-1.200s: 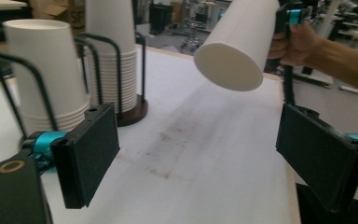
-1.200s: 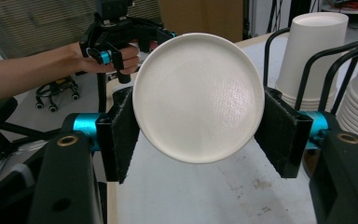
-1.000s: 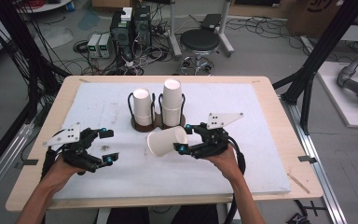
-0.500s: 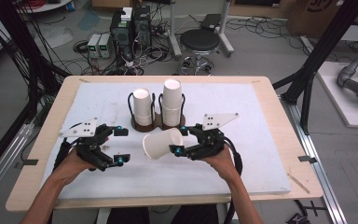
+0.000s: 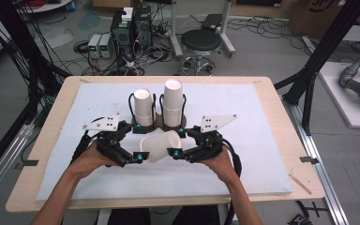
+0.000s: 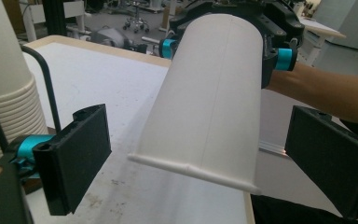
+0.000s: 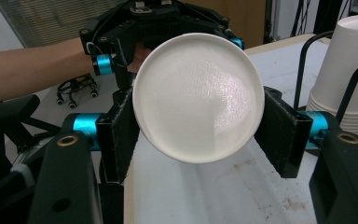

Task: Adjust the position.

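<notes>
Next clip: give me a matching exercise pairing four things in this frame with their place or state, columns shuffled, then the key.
Things:
1. right gripper
2. left gripper
3. taller cup stack
4. stool

States:
A. open, jaws either side of the cup's rim end
B. on the floor beyond the table
C. shut on the paper cup
D. upright in the wire holder

Pairs: 1-C, 2-A, 3-D, 4-B

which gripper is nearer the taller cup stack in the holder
Right. The right gripper, shut on the loose paper cup, sits just in front of the taller cup stack; the left gripper lies further left, before the shorter stack.
</notes>
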`<state>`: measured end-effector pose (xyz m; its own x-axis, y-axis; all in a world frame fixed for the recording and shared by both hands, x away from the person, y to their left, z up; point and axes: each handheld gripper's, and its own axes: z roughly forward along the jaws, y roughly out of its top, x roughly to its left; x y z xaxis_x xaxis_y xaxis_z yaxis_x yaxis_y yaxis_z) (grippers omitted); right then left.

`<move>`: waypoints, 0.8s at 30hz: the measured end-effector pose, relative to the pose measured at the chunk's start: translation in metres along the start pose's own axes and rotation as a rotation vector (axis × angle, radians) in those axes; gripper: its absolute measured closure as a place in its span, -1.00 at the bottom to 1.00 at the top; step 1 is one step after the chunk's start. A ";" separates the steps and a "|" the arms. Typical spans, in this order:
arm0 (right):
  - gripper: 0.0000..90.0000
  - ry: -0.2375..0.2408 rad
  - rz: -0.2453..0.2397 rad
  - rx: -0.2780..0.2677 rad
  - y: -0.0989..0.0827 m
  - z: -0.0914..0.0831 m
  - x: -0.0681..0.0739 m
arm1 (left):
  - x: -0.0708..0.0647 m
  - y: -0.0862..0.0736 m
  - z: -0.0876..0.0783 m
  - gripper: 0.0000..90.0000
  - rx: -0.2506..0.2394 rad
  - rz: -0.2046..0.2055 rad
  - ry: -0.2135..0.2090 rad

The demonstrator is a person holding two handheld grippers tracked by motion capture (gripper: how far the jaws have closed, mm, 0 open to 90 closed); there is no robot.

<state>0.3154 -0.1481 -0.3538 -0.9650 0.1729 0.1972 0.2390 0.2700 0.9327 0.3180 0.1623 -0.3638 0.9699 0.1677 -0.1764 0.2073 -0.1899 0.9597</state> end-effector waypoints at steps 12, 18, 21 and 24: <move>-0.20 0.039 0.001 -0.016 0.001 0.001 0.001 | -0.002 0.000 0.021 -0.85 0.049 0.000 -0.054; -0.20 0.050 -0.001 -0.014 0.001 0.003 0.002 | -0.003 0.000 0.026 -0.85 0.063 0.007 -0.065; -0.20 0.050 -0.003 -0.015 0.001 0.002 0.002 | -0.004 -0.001 0.028 -0.85 0.077 0.006 -0.068; -0.20 0.059 0.000 -0.021 0.001 0.002 0.002 | -0.005 -0.002 0.031 -0.85 0.084 0.007 -0.074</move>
<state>0.3138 -0.1452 -0.3531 -0.9699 0.1164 0.2137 0.2368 0.2496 0.9389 0.3170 0.1321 -0.3715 0.9774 0.0950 -0.1887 0.2078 -0.2721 0.9396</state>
